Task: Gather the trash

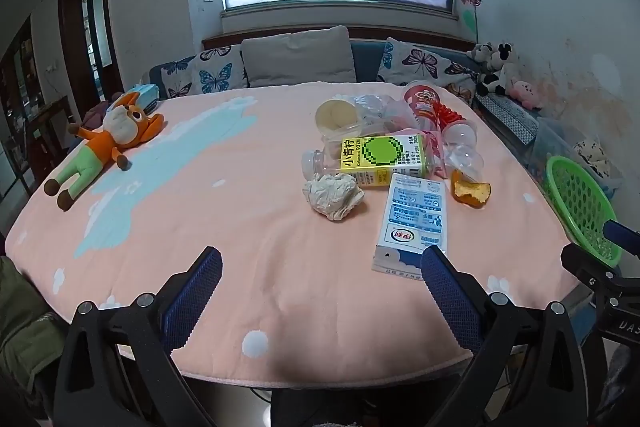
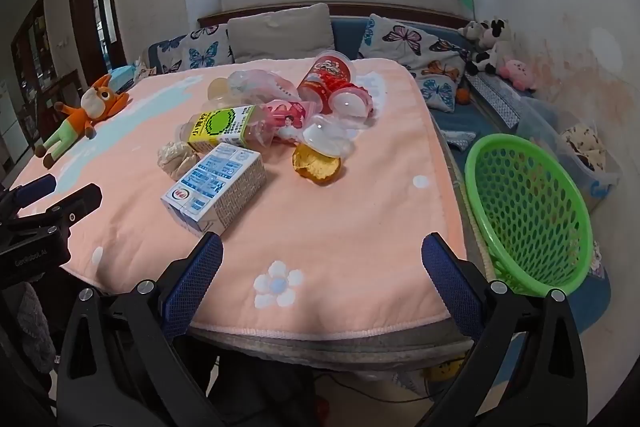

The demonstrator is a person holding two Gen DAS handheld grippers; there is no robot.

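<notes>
Worktop [image 2: 340,227] cover: peach-pink, pale blue patch, white flowers and dots. Milk carton [image 2: 216,187]: white, blue print, red-green logo. Juice carton [image 1: 378,157]: yellow with pixelated green circle. Cup [image 2: 326,77]: red, white lettering. Peel [image 1: 471,191]: orange. Tissue wad [image 1: 334,195]: off-white. Basket [image 2: 528,211]: bright green mesh. Plush [image 1: 104,143]: orange, light-green legs. Cushions [image 2: 416,47]: white, butterfly print, probably blue and purple. Gripper [image 1: 322,263] pads [image 1: 196,299]: blue, fingers black.

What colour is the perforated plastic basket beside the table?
Bright green. The round perforated plastic basket shows best in the right wrist view, off the table's right edge.
</notes>
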